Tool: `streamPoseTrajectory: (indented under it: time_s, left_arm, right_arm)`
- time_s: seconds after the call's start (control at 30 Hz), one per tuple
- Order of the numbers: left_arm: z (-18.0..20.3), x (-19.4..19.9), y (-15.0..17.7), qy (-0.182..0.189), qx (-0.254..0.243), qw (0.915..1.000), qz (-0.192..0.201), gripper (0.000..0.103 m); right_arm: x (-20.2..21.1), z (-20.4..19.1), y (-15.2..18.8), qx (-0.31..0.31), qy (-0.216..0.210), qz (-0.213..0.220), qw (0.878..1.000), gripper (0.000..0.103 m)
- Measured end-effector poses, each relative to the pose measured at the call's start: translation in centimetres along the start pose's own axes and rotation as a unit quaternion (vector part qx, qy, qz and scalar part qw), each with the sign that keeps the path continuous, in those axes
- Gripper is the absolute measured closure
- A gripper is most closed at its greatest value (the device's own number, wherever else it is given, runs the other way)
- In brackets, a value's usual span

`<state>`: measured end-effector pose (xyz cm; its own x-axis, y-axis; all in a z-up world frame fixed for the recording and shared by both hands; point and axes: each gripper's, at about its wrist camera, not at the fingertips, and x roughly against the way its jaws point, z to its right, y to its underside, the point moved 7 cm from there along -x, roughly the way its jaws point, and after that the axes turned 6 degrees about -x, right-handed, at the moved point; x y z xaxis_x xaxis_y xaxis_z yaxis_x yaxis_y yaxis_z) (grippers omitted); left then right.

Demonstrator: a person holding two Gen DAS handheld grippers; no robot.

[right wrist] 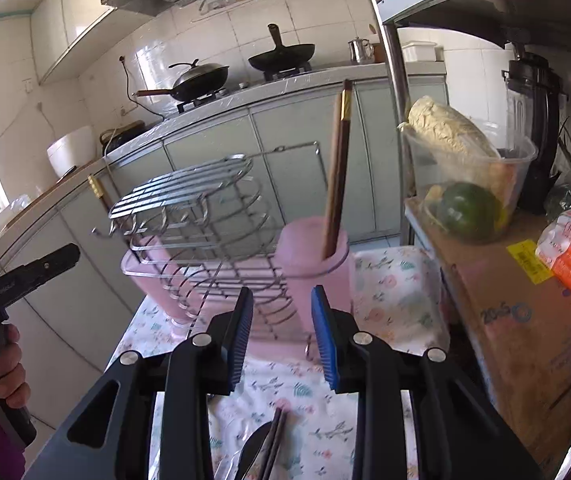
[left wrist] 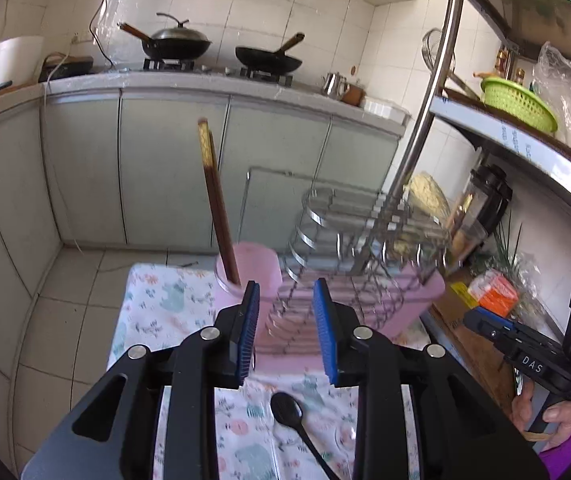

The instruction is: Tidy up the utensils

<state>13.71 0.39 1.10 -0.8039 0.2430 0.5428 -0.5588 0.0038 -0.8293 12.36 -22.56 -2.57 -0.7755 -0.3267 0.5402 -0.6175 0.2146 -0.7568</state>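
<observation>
A pink utensil cup [left wrist: 253,276] holds a pair of brown chopsticks [left wrist: 215,196] upright. It is fixed to a wire dish rack [left wrist: 349,248] on a pink tray. A black spoon [left wrist: 289,412] lies on the floral cloth below my left gripper [left wrist: 285,332], which is open and empty. In the right wrist view the cup [right wrist: 317,272] and chopsticks [right wrist: 337,176] stand ahead of my right gripper [right wrist: 281,336], open and empty. Dark chopsticks [right wrist: 271,448] and a spoon [right wrist: 253,446] lie on the cloth under it. The right gripper also shows in the left wrist view [left wrist: 525,344].
The small table [right wrist: 397,288] has a floral cloth. A cardboard box [right wrist: 525,328] with a plastic tub of food [right wrist: 469,176] stands to the right beside a metal shelf pole [right wrist: 393,52]. Kitchen cabinets and a stove with woks [left wrist: 177,44] are behind.
</observation>
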Motion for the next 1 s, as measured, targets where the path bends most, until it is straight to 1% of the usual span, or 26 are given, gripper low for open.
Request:
streamPoseTrajectory:
  time_s: [0.17, 0.27, 0.37, 0.4, 0.47, 0.53, 0.6, 0.67, 0.73, 0.87, 0.93, 0.97, 1.0]
  left_arm:
    - [0.1, -1.2, 3.8, 0.014, 0.016, 0.9985, -0.050, 0.075]
    - [0.2, -2.8, 6.7, 0.031, 0.040, 0.9935, -0.102, 0.075]
    - [0.5, -5.0, 9.6, 0.056, 0.075, 0.9817, -0.166, 0.075]
    - [0.7, -5.9, 10.6, 0.063, 0.085, 0.9761, -0.190, 0.075]
    - [1.0, -7.2, 12.0, 0.070, 0.102, 0.9664, -0.226, 0.075]
    - [1.4, -8.6, 13.5, 0.079, 0.116, 0.9545, -0.263, 0.075]
    - [1.7, -9.8, 14.7, 0.075, 0.123, 0.9464, -0.289, 0.075]
    - [2.0, -10.6, 15.5, 0.070, 0.123, 0.9413, -0.307, 0.075]
    - [2.2, -11.5, 16.0, 0.060, 0.119, 0.9380, -0.320, 0.075]
    - [2.7, -13.0, 16.3, 0.039, 0.105, 0.9361, -0.333, 0.075]
    - [2.9, -13.5, 16.2, 0.031, 0.096, 0.9389, -0.329, 0.075]
    - [3.0, -13.7, 16.1, 0.031, 0.094, 0.9394, -0.328, 0.077]
    - [3.2, -13.8, 16.1, 0.031, 0.094, 0.9396, -0.328, 0.085]
  right_arm:
    - [-0.4, -0.1, 2.6, -0.007, -0.014, -0.032, 0.999, 0.074]
    - [-1.5, 0.5, 4.9, -0.019, -0.016, -0.072, 0.997, 0.074]
    - [-2.6, 1.3, 6.8, -0.047, -0.026, -0.113, 0.992, 0.078]
    - [-3.0, 1.8, 7.1, -0.056, -0.028, -0.123, 0.990, 0.080]
    - [-3.5, 2.3, 7.9, -0.074, -0.036, -0.141, 0.987, 0.082]
    - [-4.0, 2.9, 8.6, -0.092, -0.042, -0.156, 0.983, 0.082]
    - [-4.4, 3.4, 9.1, -0.105, -0.048, -0.164, 0.980, 0.082]
    - [-4.7, 3.8, 9.5, -0.111, -0.048, -0.170, 0.978, 0.082]
    - [-5.2, 4.2, 9.9, -0.117, -0.049, -0.177, 0.976, 0.082]
    - [-5.9, 4.6, 10.4, -0.129, -0.056, -0.195, 0.971, 0.082]
    - [-6.4, 4.7, 10.7, -0.137, -0.062, -0.206, 0.967, 0.082]
    - [-6.7, 4.8, 10.9, -0.144, -0.066, -0.214, 0.964, 0.082]
    - [-7.0, 4.9, 11.1, -0.149, -0.069, -0.220, 0.962, 0.082]
